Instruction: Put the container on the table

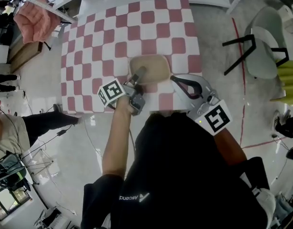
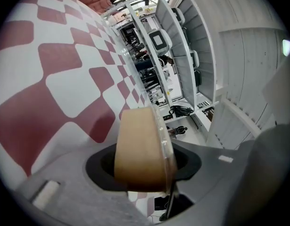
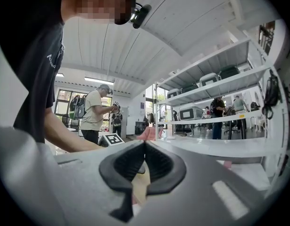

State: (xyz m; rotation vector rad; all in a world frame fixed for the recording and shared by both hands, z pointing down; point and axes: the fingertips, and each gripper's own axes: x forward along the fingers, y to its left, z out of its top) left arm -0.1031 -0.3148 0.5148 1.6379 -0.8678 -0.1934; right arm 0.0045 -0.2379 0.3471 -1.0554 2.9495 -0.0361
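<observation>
Head view shows the tan container (image 1: 151,67) over the red-and-white checked worktop (image 1: 136,27), near the middle of its near edge, with its long axis running along that edge. The left gripper (image 1: 138,82) reaches in from the near side, and its jaws are clamped on the container's near left end. Left gripper view confirms this: the tan wall and the clear lid sit squarely between the two jaws, with the base turned toward the checked cloth. From these angles I cannot tell whether the base is touching the cloth or hangs just above it. The right gripper (image 1: 177,81) sits just beside the container's near right corner. Right gripper view shows its jaws closed tip to tip with nothing between them, so it carries no load. The coming move depends on the left hand alone. The worktop lies directly beneath the base, so the container probably needs only to be settled flat and level before those jaws let go, well in from the near edge.
</observation>
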